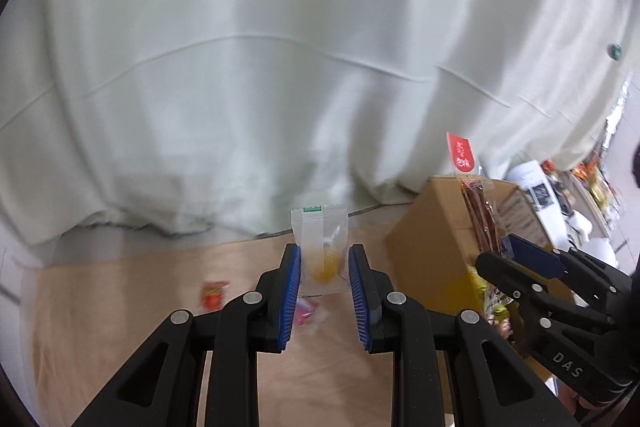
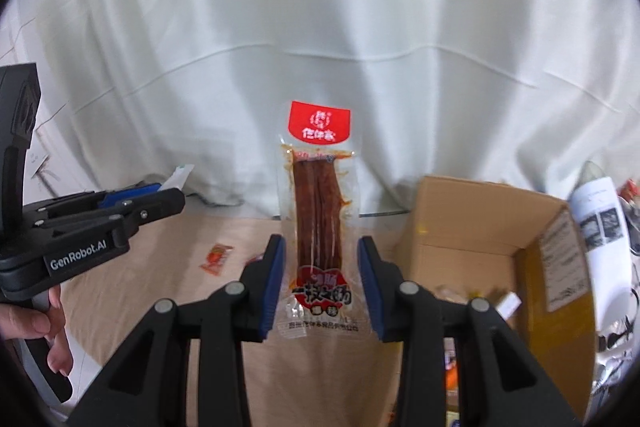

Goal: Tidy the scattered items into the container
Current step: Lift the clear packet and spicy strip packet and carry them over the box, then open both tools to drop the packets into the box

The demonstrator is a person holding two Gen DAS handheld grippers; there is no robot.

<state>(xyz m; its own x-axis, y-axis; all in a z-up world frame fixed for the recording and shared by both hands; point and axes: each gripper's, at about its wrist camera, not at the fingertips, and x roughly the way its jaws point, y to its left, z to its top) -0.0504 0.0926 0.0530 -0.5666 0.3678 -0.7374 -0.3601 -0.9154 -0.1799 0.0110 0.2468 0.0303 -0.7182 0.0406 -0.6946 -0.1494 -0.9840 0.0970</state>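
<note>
My left gripper is shut on a small clear packet with yellow-orange contents, held upright above the tan table. My right gripper is shut on a long clear snack packet of red-brown strips with a red top label. It hangs upright, just left of the open cardboard box. In the left wrist view, the right gripper and its strip packet are in front of the box. The left gripper shows at the left edge of the right wrist view.
A small red-orange packet and a pink wrapper lie on the table. A pale cloth hangs behind the table. Printed papers and clutter sit right of the box. A person's hand grips the left tool.
</note>
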